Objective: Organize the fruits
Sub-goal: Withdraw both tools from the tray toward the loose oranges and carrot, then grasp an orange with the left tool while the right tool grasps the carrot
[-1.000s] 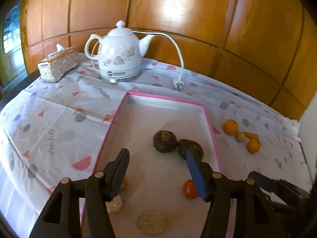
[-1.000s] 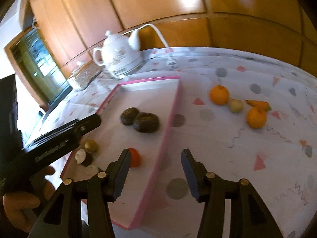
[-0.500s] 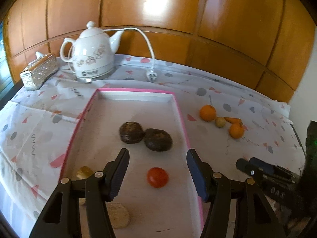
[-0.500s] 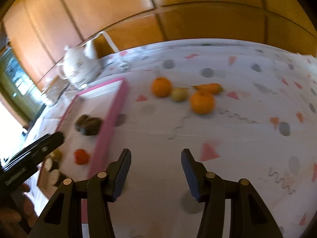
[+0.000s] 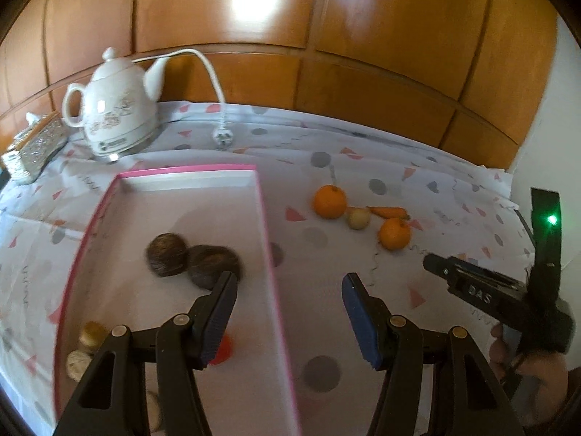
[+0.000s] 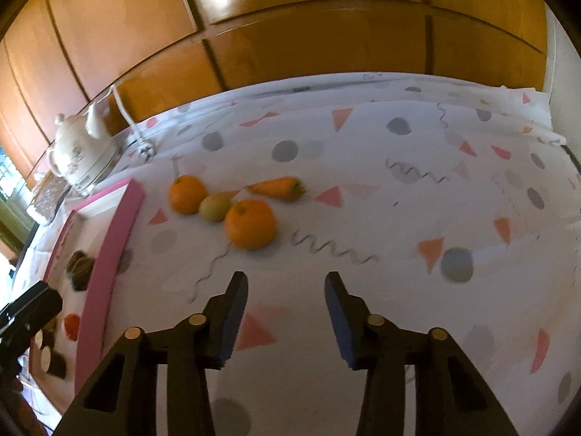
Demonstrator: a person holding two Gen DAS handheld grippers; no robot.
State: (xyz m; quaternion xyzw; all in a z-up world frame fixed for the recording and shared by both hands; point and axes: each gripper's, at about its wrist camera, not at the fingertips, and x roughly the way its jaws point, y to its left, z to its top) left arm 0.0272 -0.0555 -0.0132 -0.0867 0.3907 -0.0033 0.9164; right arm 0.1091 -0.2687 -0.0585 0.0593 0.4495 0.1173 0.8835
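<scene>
Reaching for the loose fruit looks like the step in hand. The right gripper (image 6: pixel 287 283) hangs over the tabletop (image 6: pixel 399 239) with nothing between its jaws, and they are closing on air. Just ahead of it, slightly toward its left finger, sits the near orange (image 6: pixel 250 223). Beyond that lie a small pale fruit (image 6: pixel 215 208) touching it, a second orange (image 6: pixel 188 194), and a carrot (image 6: pixel 277 188) a little apart. Further to its left is the pink tray (image 6: pixel 109 254), already holding dark round items.

The left gripper (image 5: pixel 288 296) is half apart and empty, straddling the tray's right wall (image 5: pixel 268 254). Its left finger is over the tray floor near the two brown balls (image 5: pixel 192 259), with a red fruit (image 5: pixel 222 350) partly hidden under that finger. The same cluster of oranges (image 5: pixel 329 201) lies well ahead and to its right.

As a judgement, the right gripper needs its jaws wider than the near orange, then a forward and downward move to bracket it before squeezing. The pale fruit alongside may get nudged.
</scene>
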